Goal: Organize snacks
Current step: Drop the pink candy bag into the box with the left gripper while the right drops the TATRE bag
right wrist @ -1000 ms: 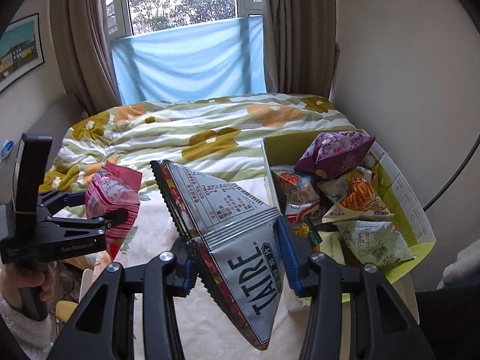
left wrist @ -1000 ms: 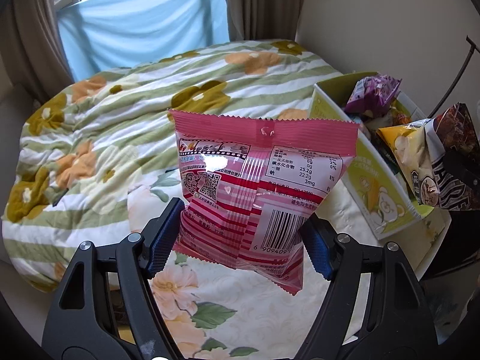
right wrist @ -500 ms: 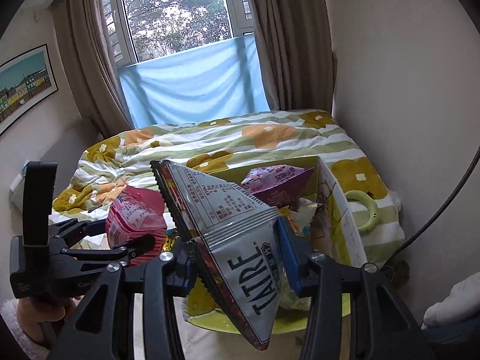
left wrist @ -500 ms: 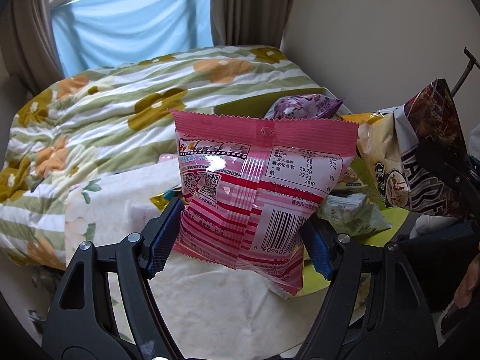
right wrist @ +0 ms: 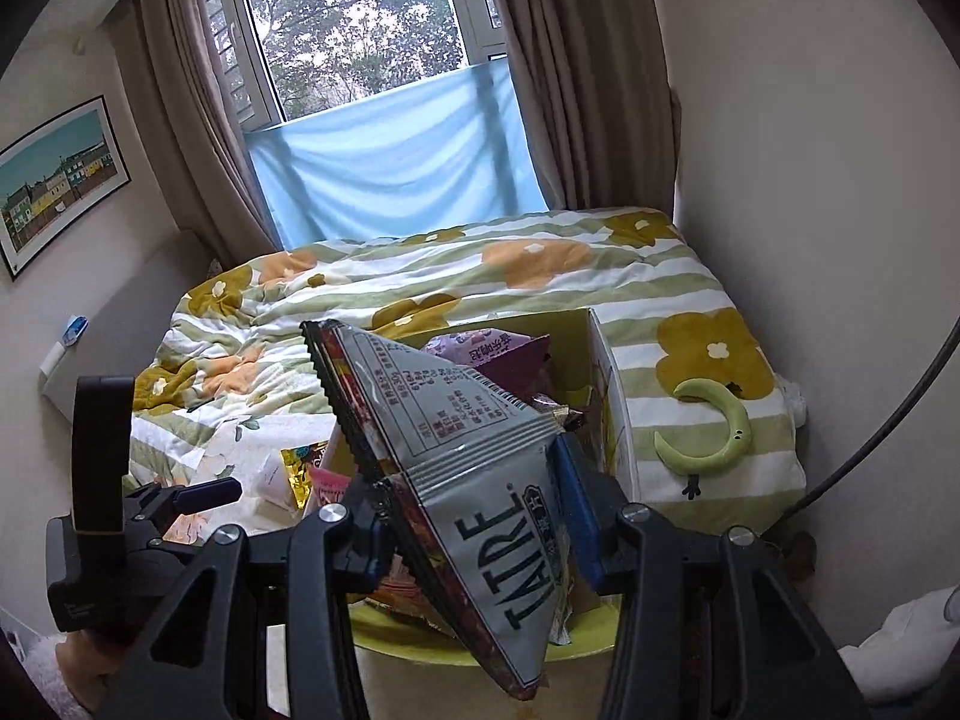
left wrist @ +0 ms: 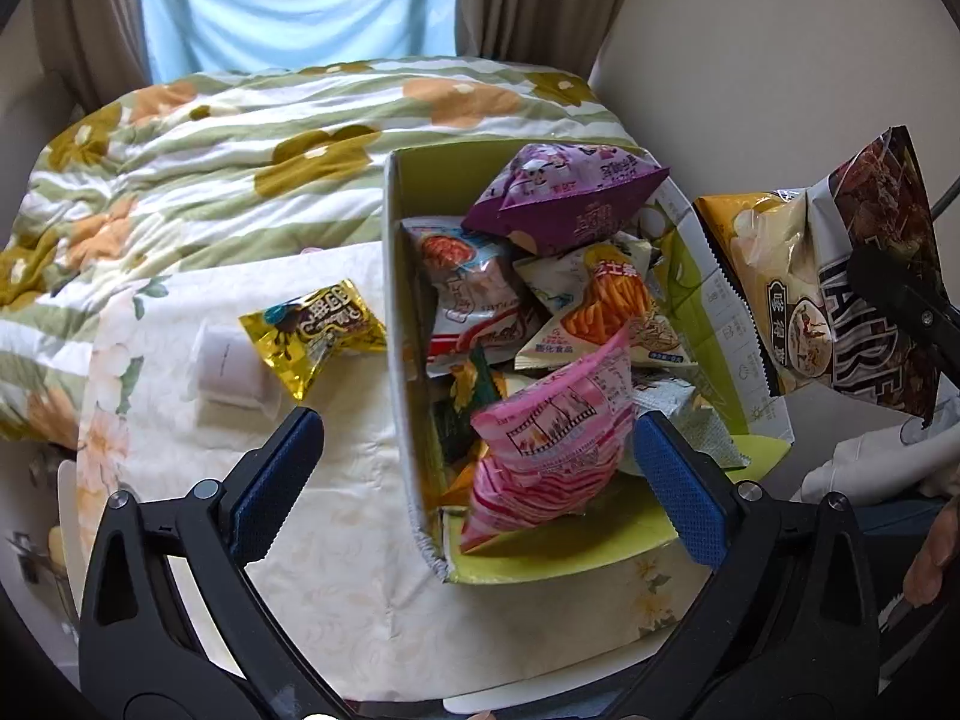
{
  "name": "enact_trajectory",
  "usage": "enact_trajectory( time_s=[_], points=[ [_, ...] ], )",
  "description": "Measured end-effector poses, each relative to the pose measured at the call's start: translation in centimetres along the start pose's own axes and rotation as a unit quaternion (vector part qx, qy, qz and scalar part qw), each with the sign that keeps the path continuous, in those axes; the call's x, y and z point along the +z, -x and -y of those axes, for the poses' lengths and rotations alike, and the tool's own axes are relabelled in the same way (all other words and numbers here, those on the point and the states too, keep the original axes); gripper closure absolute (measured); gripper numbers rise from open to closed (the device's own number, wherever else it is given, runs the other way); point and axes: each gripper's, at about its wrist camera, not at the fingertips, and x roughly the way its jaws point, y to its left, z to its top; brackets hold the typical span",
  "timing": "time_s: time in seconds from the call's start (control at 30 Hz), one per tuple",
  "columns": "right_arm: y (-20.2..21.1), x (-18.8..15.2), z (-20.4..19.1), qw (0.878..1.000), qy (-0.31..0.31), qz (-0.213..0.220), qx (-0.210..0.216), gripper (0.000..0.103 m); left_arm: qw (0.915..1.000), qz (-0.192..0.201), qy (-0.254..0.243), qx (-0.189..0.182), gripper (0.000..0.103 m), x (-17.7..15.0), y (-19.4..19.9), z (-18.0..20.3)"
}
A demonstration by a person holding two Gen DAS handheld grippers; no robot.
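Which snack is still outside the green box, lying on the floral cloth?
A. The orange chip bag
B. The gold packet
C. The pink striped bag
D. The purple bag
B: the gold packet lies on the floral cloth left of the green box, while the others named sit inside it.

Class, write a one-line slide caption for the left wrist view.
Left tongs, jaws just opened, hang over the snack box with the pink packet between them, unpressed; a gold packet lies outside.
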Motion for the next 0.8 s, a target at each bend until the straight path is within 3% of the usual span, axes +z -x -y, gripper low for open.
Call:
enact_trajectory(
  time_s=[0.37, 0.8],
  points=[
    [-1.7, 1.2, -2.0, 0.998, 0.012, 0.002, 0.061, 0.06, 0.9992, 0.02, 0.019, 0.027, 0.001, -0.6, 2.0, -3.7],
    [-8.5, 3.1, -4.8, 0.991, -0.004, -0.038, 0.127, 0.058, 0.9976, 0.012, 0.029, 0.063, 0.001, 0.4, 1.6, -7.2]
  ],
)
